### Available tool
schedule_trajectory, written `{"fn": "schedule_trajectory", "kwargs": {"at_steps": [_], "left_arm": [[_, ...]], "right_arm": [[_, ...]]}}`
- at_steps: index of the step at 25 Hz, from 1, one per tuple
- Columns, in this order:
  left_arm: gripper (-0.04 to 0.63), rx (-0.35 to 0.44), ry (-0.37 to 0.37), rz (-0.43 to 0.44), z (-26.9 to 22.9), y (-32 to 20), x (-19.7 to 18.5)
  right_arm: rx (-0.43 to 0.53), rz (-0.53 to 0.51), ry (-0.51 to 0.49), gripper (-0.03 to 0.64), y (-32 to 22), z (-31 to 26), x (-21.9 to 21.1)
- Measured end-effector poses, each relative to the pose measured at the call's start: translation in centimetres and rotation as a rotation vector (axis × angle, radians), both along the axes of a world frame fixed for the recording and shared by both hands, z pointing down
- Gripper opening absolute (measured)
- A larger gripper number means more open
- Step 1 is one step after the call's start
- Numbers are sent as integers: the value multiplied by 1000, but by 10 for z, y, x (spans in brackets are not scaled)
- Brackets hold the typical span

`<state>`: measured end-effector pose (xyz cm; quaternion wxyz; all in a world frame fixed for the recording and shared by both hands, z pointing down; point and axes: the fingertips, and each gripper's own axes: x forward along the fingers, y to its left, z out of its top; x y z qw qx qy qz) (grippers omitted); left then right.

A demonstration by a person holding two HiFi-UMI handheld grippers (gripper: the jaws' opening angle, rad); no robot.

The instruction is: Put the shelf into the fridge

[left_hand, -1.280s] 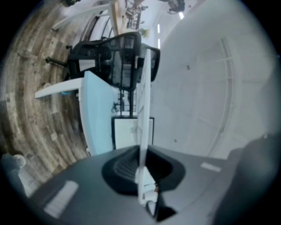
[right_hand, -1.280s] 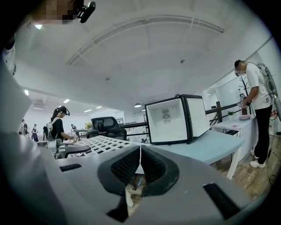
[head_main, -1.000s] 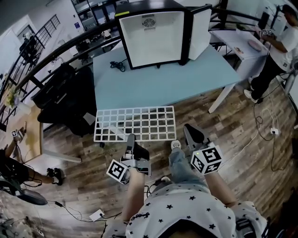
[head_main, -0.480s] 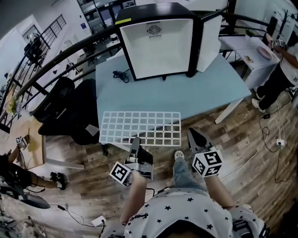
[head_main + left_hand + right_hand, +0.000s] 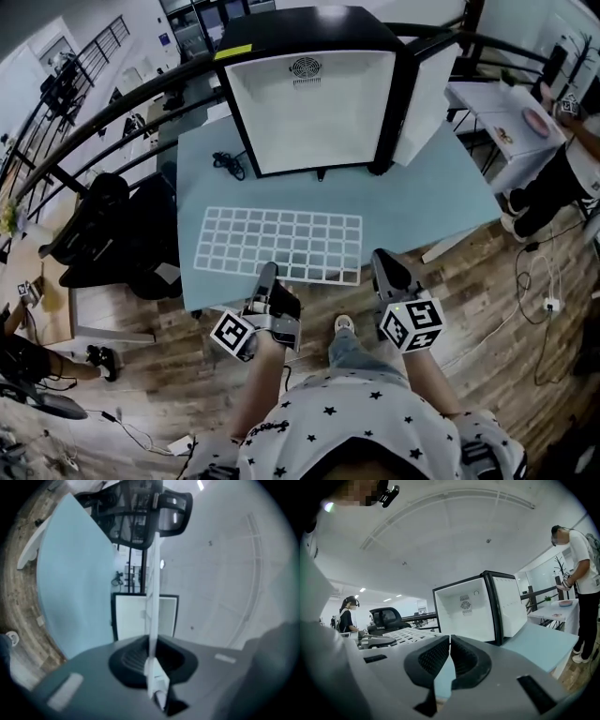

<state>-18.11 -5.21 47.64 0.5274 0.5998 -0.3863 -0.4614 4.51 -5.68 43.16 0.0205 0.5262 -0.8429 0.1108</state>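
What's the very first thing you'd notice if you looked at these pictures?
The small black fridge with its bright white inside stands wide open at the far end of the pale blue table. In front of it a white grid shelf stretches over the table, pinched at its near edge by the left gripper. The right gripper is beside it, shut and empty.

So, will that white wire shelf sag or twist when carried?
Probably stiff: the shelf looks flat though the left hand-held gripper pinches only its near edge. Likely light, being open grid. It may pivot in that narrow grip.
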Motion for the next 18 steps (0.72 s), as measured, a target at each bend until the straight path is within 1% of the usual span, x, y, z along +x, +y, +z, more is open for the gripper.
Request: {"fn": "schedule_trajectory", "kwargs": {"at_steps": [4, 11, 14, 18], "left_arm": [[35, 4, -7, -8, -2, -35, 12], [35, 3, 9, -20, -1, -88, 38], [35, -10, 5, -25, 3, -110, 48], [34, -11, 3, -39, 4, -138, 65]], "right_arm": [[-1, -9, -8, 21, -32, 0, 12], [-12, -32, 5, 23, -75, 5, 32], [-14, -70, 5, 23, -91, 8, 37], [-20, -130, -34, 23, -111, 10, 48]]}}
